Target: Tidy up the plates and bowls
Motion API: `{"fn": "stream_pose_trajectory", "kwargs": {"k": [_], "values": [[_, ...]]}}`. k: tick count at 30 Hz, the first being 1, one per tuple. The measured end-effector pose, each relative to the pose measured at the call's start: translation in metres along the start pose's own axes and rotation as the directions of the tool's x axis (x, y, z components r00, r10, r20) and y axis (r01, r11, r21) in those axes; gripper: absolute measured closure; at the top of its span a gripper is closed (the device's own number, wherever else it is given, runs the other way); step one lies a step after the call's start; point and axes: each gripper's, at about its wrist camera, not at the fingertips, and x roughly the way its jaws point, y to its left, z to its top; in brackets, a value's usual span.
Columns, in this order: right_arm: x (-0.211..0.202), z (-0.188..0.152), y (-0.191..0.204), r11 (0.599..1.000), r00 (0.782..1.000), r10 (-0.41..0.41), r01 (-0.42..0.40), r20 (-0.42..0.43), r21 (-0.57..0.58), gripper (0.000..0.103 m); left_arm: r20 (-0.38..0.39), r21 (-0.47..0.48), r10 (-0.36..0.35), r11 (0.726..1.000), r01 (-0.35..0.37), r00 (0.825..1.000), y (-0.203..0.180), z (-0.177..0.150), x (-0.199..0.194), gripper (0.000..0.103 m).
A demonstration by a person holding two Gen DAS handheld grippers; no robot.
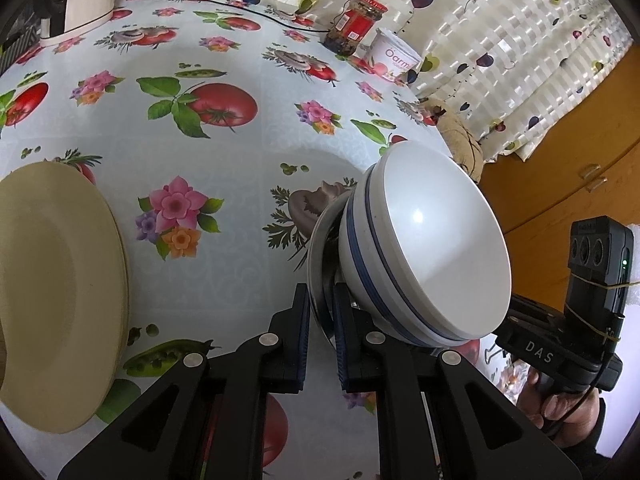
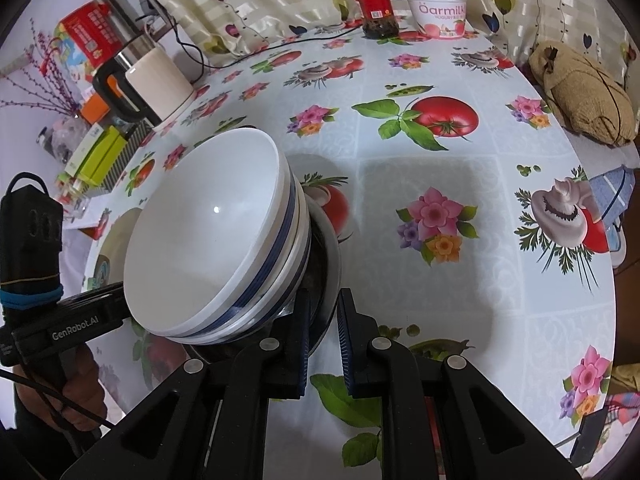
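Gripping steel plate rim — left gripper; right gripper likewise.

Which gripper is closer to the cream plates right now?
Left. The left gripper, shut on the metal plate under the bowls, has the cream plates beside it; the right gripper grips the plate's opposite rim.

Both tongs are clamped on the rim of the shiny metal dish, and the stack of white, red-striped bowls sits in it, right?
Not quite: the stripes are blue, not red. Both wrist views show the left tongs and right tongs gripping the rim of the shiny metal dish, with the stack of white, blue-striped bowls sitting in it.
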Motion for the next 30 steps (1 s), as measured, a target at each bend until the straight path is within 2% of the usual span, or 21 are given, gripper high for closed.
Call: {"fn": "stream_pose_trajectory", "kwargs": {"k": [30], "values": [[-0.019,0.013,0.025,0.998,1.000,-0.003,0.004,0.028,-0.055,0.090,0.051,0.011,0.030,0.999,-0.030,0.998,-0.002,0.005,-0.030,0.092]]}}
